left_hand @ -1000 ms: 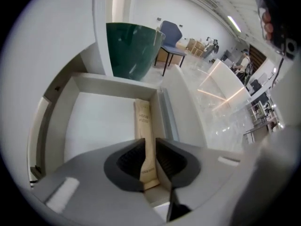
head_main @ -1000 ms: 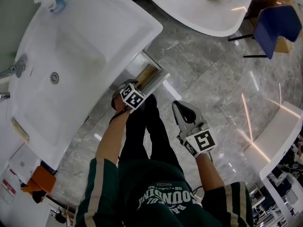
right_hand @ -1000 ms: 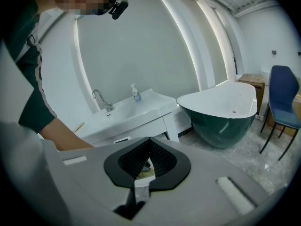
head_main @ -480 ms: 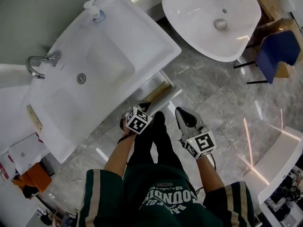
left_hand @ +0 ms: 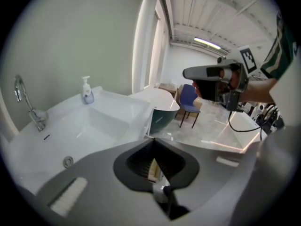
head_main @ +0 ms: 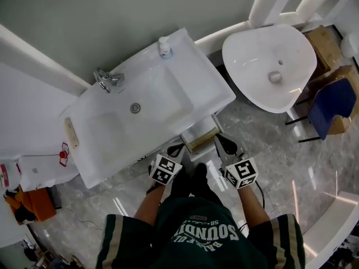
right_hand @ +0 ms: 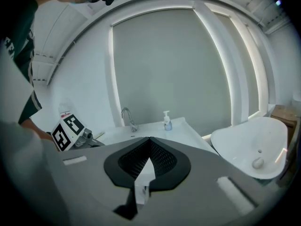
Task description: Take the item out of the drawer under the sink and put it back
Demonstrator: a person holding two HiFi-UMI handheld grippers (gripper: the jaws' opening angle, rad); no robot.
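The white sink [head_main: 185, 102] stands on its cabinet against the grey wall. Below its front edge the drawer [head_main: 203, 138] is pulled out, and its tan inside shows. I cannot make out any item in it. My left gripper [head_main: 177, 148] hangs in front of the sink, left of the drawer, shut with nothing in its jaws [left_hand: 153, 140]. My right gripper [head_main: 220, 139] is just right of the drawer, raised and pointing at the wall, its jaws together and empty [right_hand: 149, 139].
A faucet [head_main: 106, 78] and a soap bottle [head_main: 164, 46] sit at the sink's back edge. A second white basin [head_main: 275, 66] stands to the right, with a blue chair [head_main: 331, 108] and cardboard boxes [head_main: 322, 38] beyond. The floor is glossy grey marble [head_main: 263, 144].
Both grippers have risen and drawn back from the drawer. The left one left the drawer's front. The head has lifted, so the whole sink and wall now show. The drawer stays open.
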